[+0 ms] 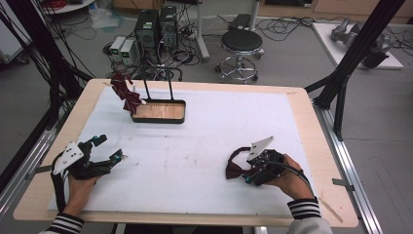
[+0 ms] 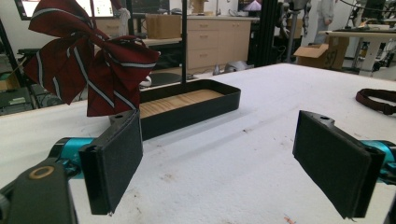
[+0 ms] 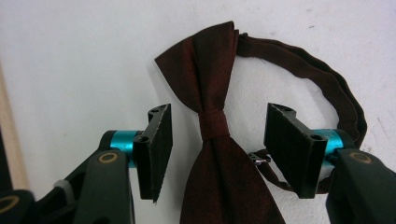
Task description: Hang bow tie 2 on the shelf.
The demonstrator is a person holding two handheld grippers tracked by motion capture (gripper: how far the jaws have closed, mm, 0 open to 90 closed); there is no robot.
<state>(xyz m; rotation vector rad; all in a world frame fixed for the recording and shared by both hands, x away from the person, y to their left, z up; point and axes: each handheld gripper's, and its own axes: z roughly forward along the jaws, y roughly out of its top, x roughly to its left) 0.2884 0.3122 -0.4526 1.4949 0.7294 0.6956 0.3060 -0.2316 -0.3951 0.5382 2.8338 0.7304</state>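
The right gripper (image 3: 217, 147) hovers near the tabletop's (image 1: 195, 161) front right corner, its jaws apart on either side of the knot of a dark bow tie (image 3: 212, 126) that lies flat there; neither pad touches the cloth. The tie's strap (image 3: 322, 77) curls in a loop beyond it. The left gripper (image 1: 104, 158) sits near the front left edge, jaws wide apart and holding nothing. Towards the back left corner stands a tray (image 1: 159, 112), with a striped bow tie (image 2: 88, 65) hanging at its left end.
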